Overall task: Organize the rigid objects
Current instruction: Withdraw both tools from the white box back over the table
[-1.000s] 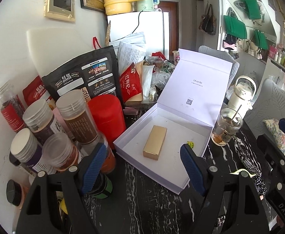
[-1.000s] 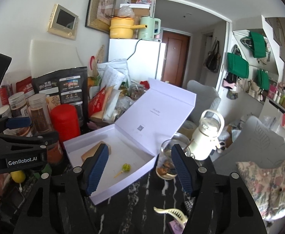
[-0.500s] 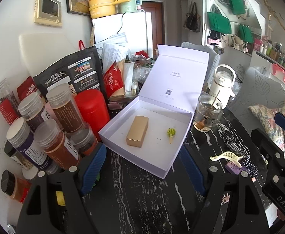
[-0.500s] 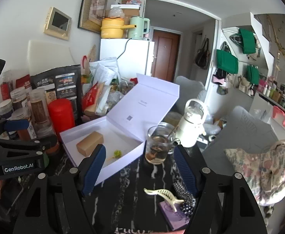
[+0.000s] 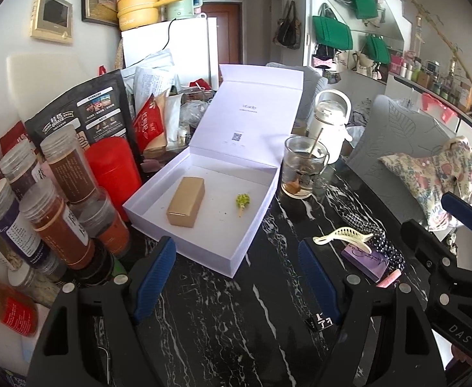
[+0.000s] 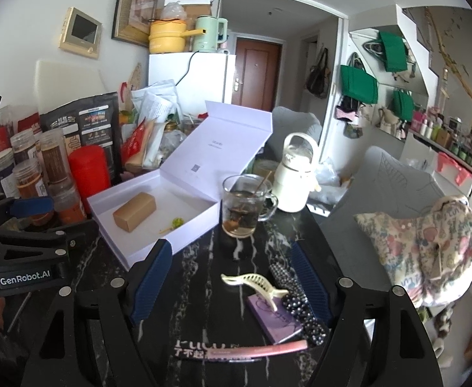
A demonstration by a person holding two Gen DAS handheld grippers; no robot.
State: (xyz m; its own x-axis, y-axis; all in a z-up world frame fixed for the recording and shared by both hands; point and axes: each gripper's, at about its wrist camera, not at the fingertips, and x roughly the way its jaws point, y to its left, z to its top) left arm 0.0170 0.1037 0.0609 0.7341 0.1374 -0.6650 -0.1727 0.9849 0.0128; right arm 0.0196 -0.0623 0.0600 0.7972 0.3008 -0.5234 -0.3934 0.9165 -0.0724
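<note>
Both cameras now sit further back from the white box than in the earlier frames, so more of the black marble table (image 5: 223, 329) shows at the bottom, and small things that were hidden or at the edge before have come into view at the lower right.

From largest to smallest: the white box (image 5: 184, 245) lies open in the middle of the left wrist view, its lid standing up behind it. At the left of the frame a crowd of jars (image 5: 58, 222) and a red canister (image 5: 113, 167) stand just beside the box. Right of the box stands a glass mug (image 5: 303, 171) with a drink inside. In the box lie a gold carton (image 5: 186, 201) and a tiny green pick (image 5: 243, 200).

So, as I judge it, two things are already put away. Still outside, at the lower centre of the right wrist view, lie a purple card (image 6: 273, 317), a cream hair claw (image 6: 252, 282) resting partly on it, a dark beaded hair clip (image 6: 295, 300) and a pink stick (image 6: 258, 350).

The left gripper (image 5: 236, 277) is spread wide and grasps nothing. The right gripper (image 6: 232, 285) has its jaws opening, the hair claw seen between the fingers but not touched.
</note>
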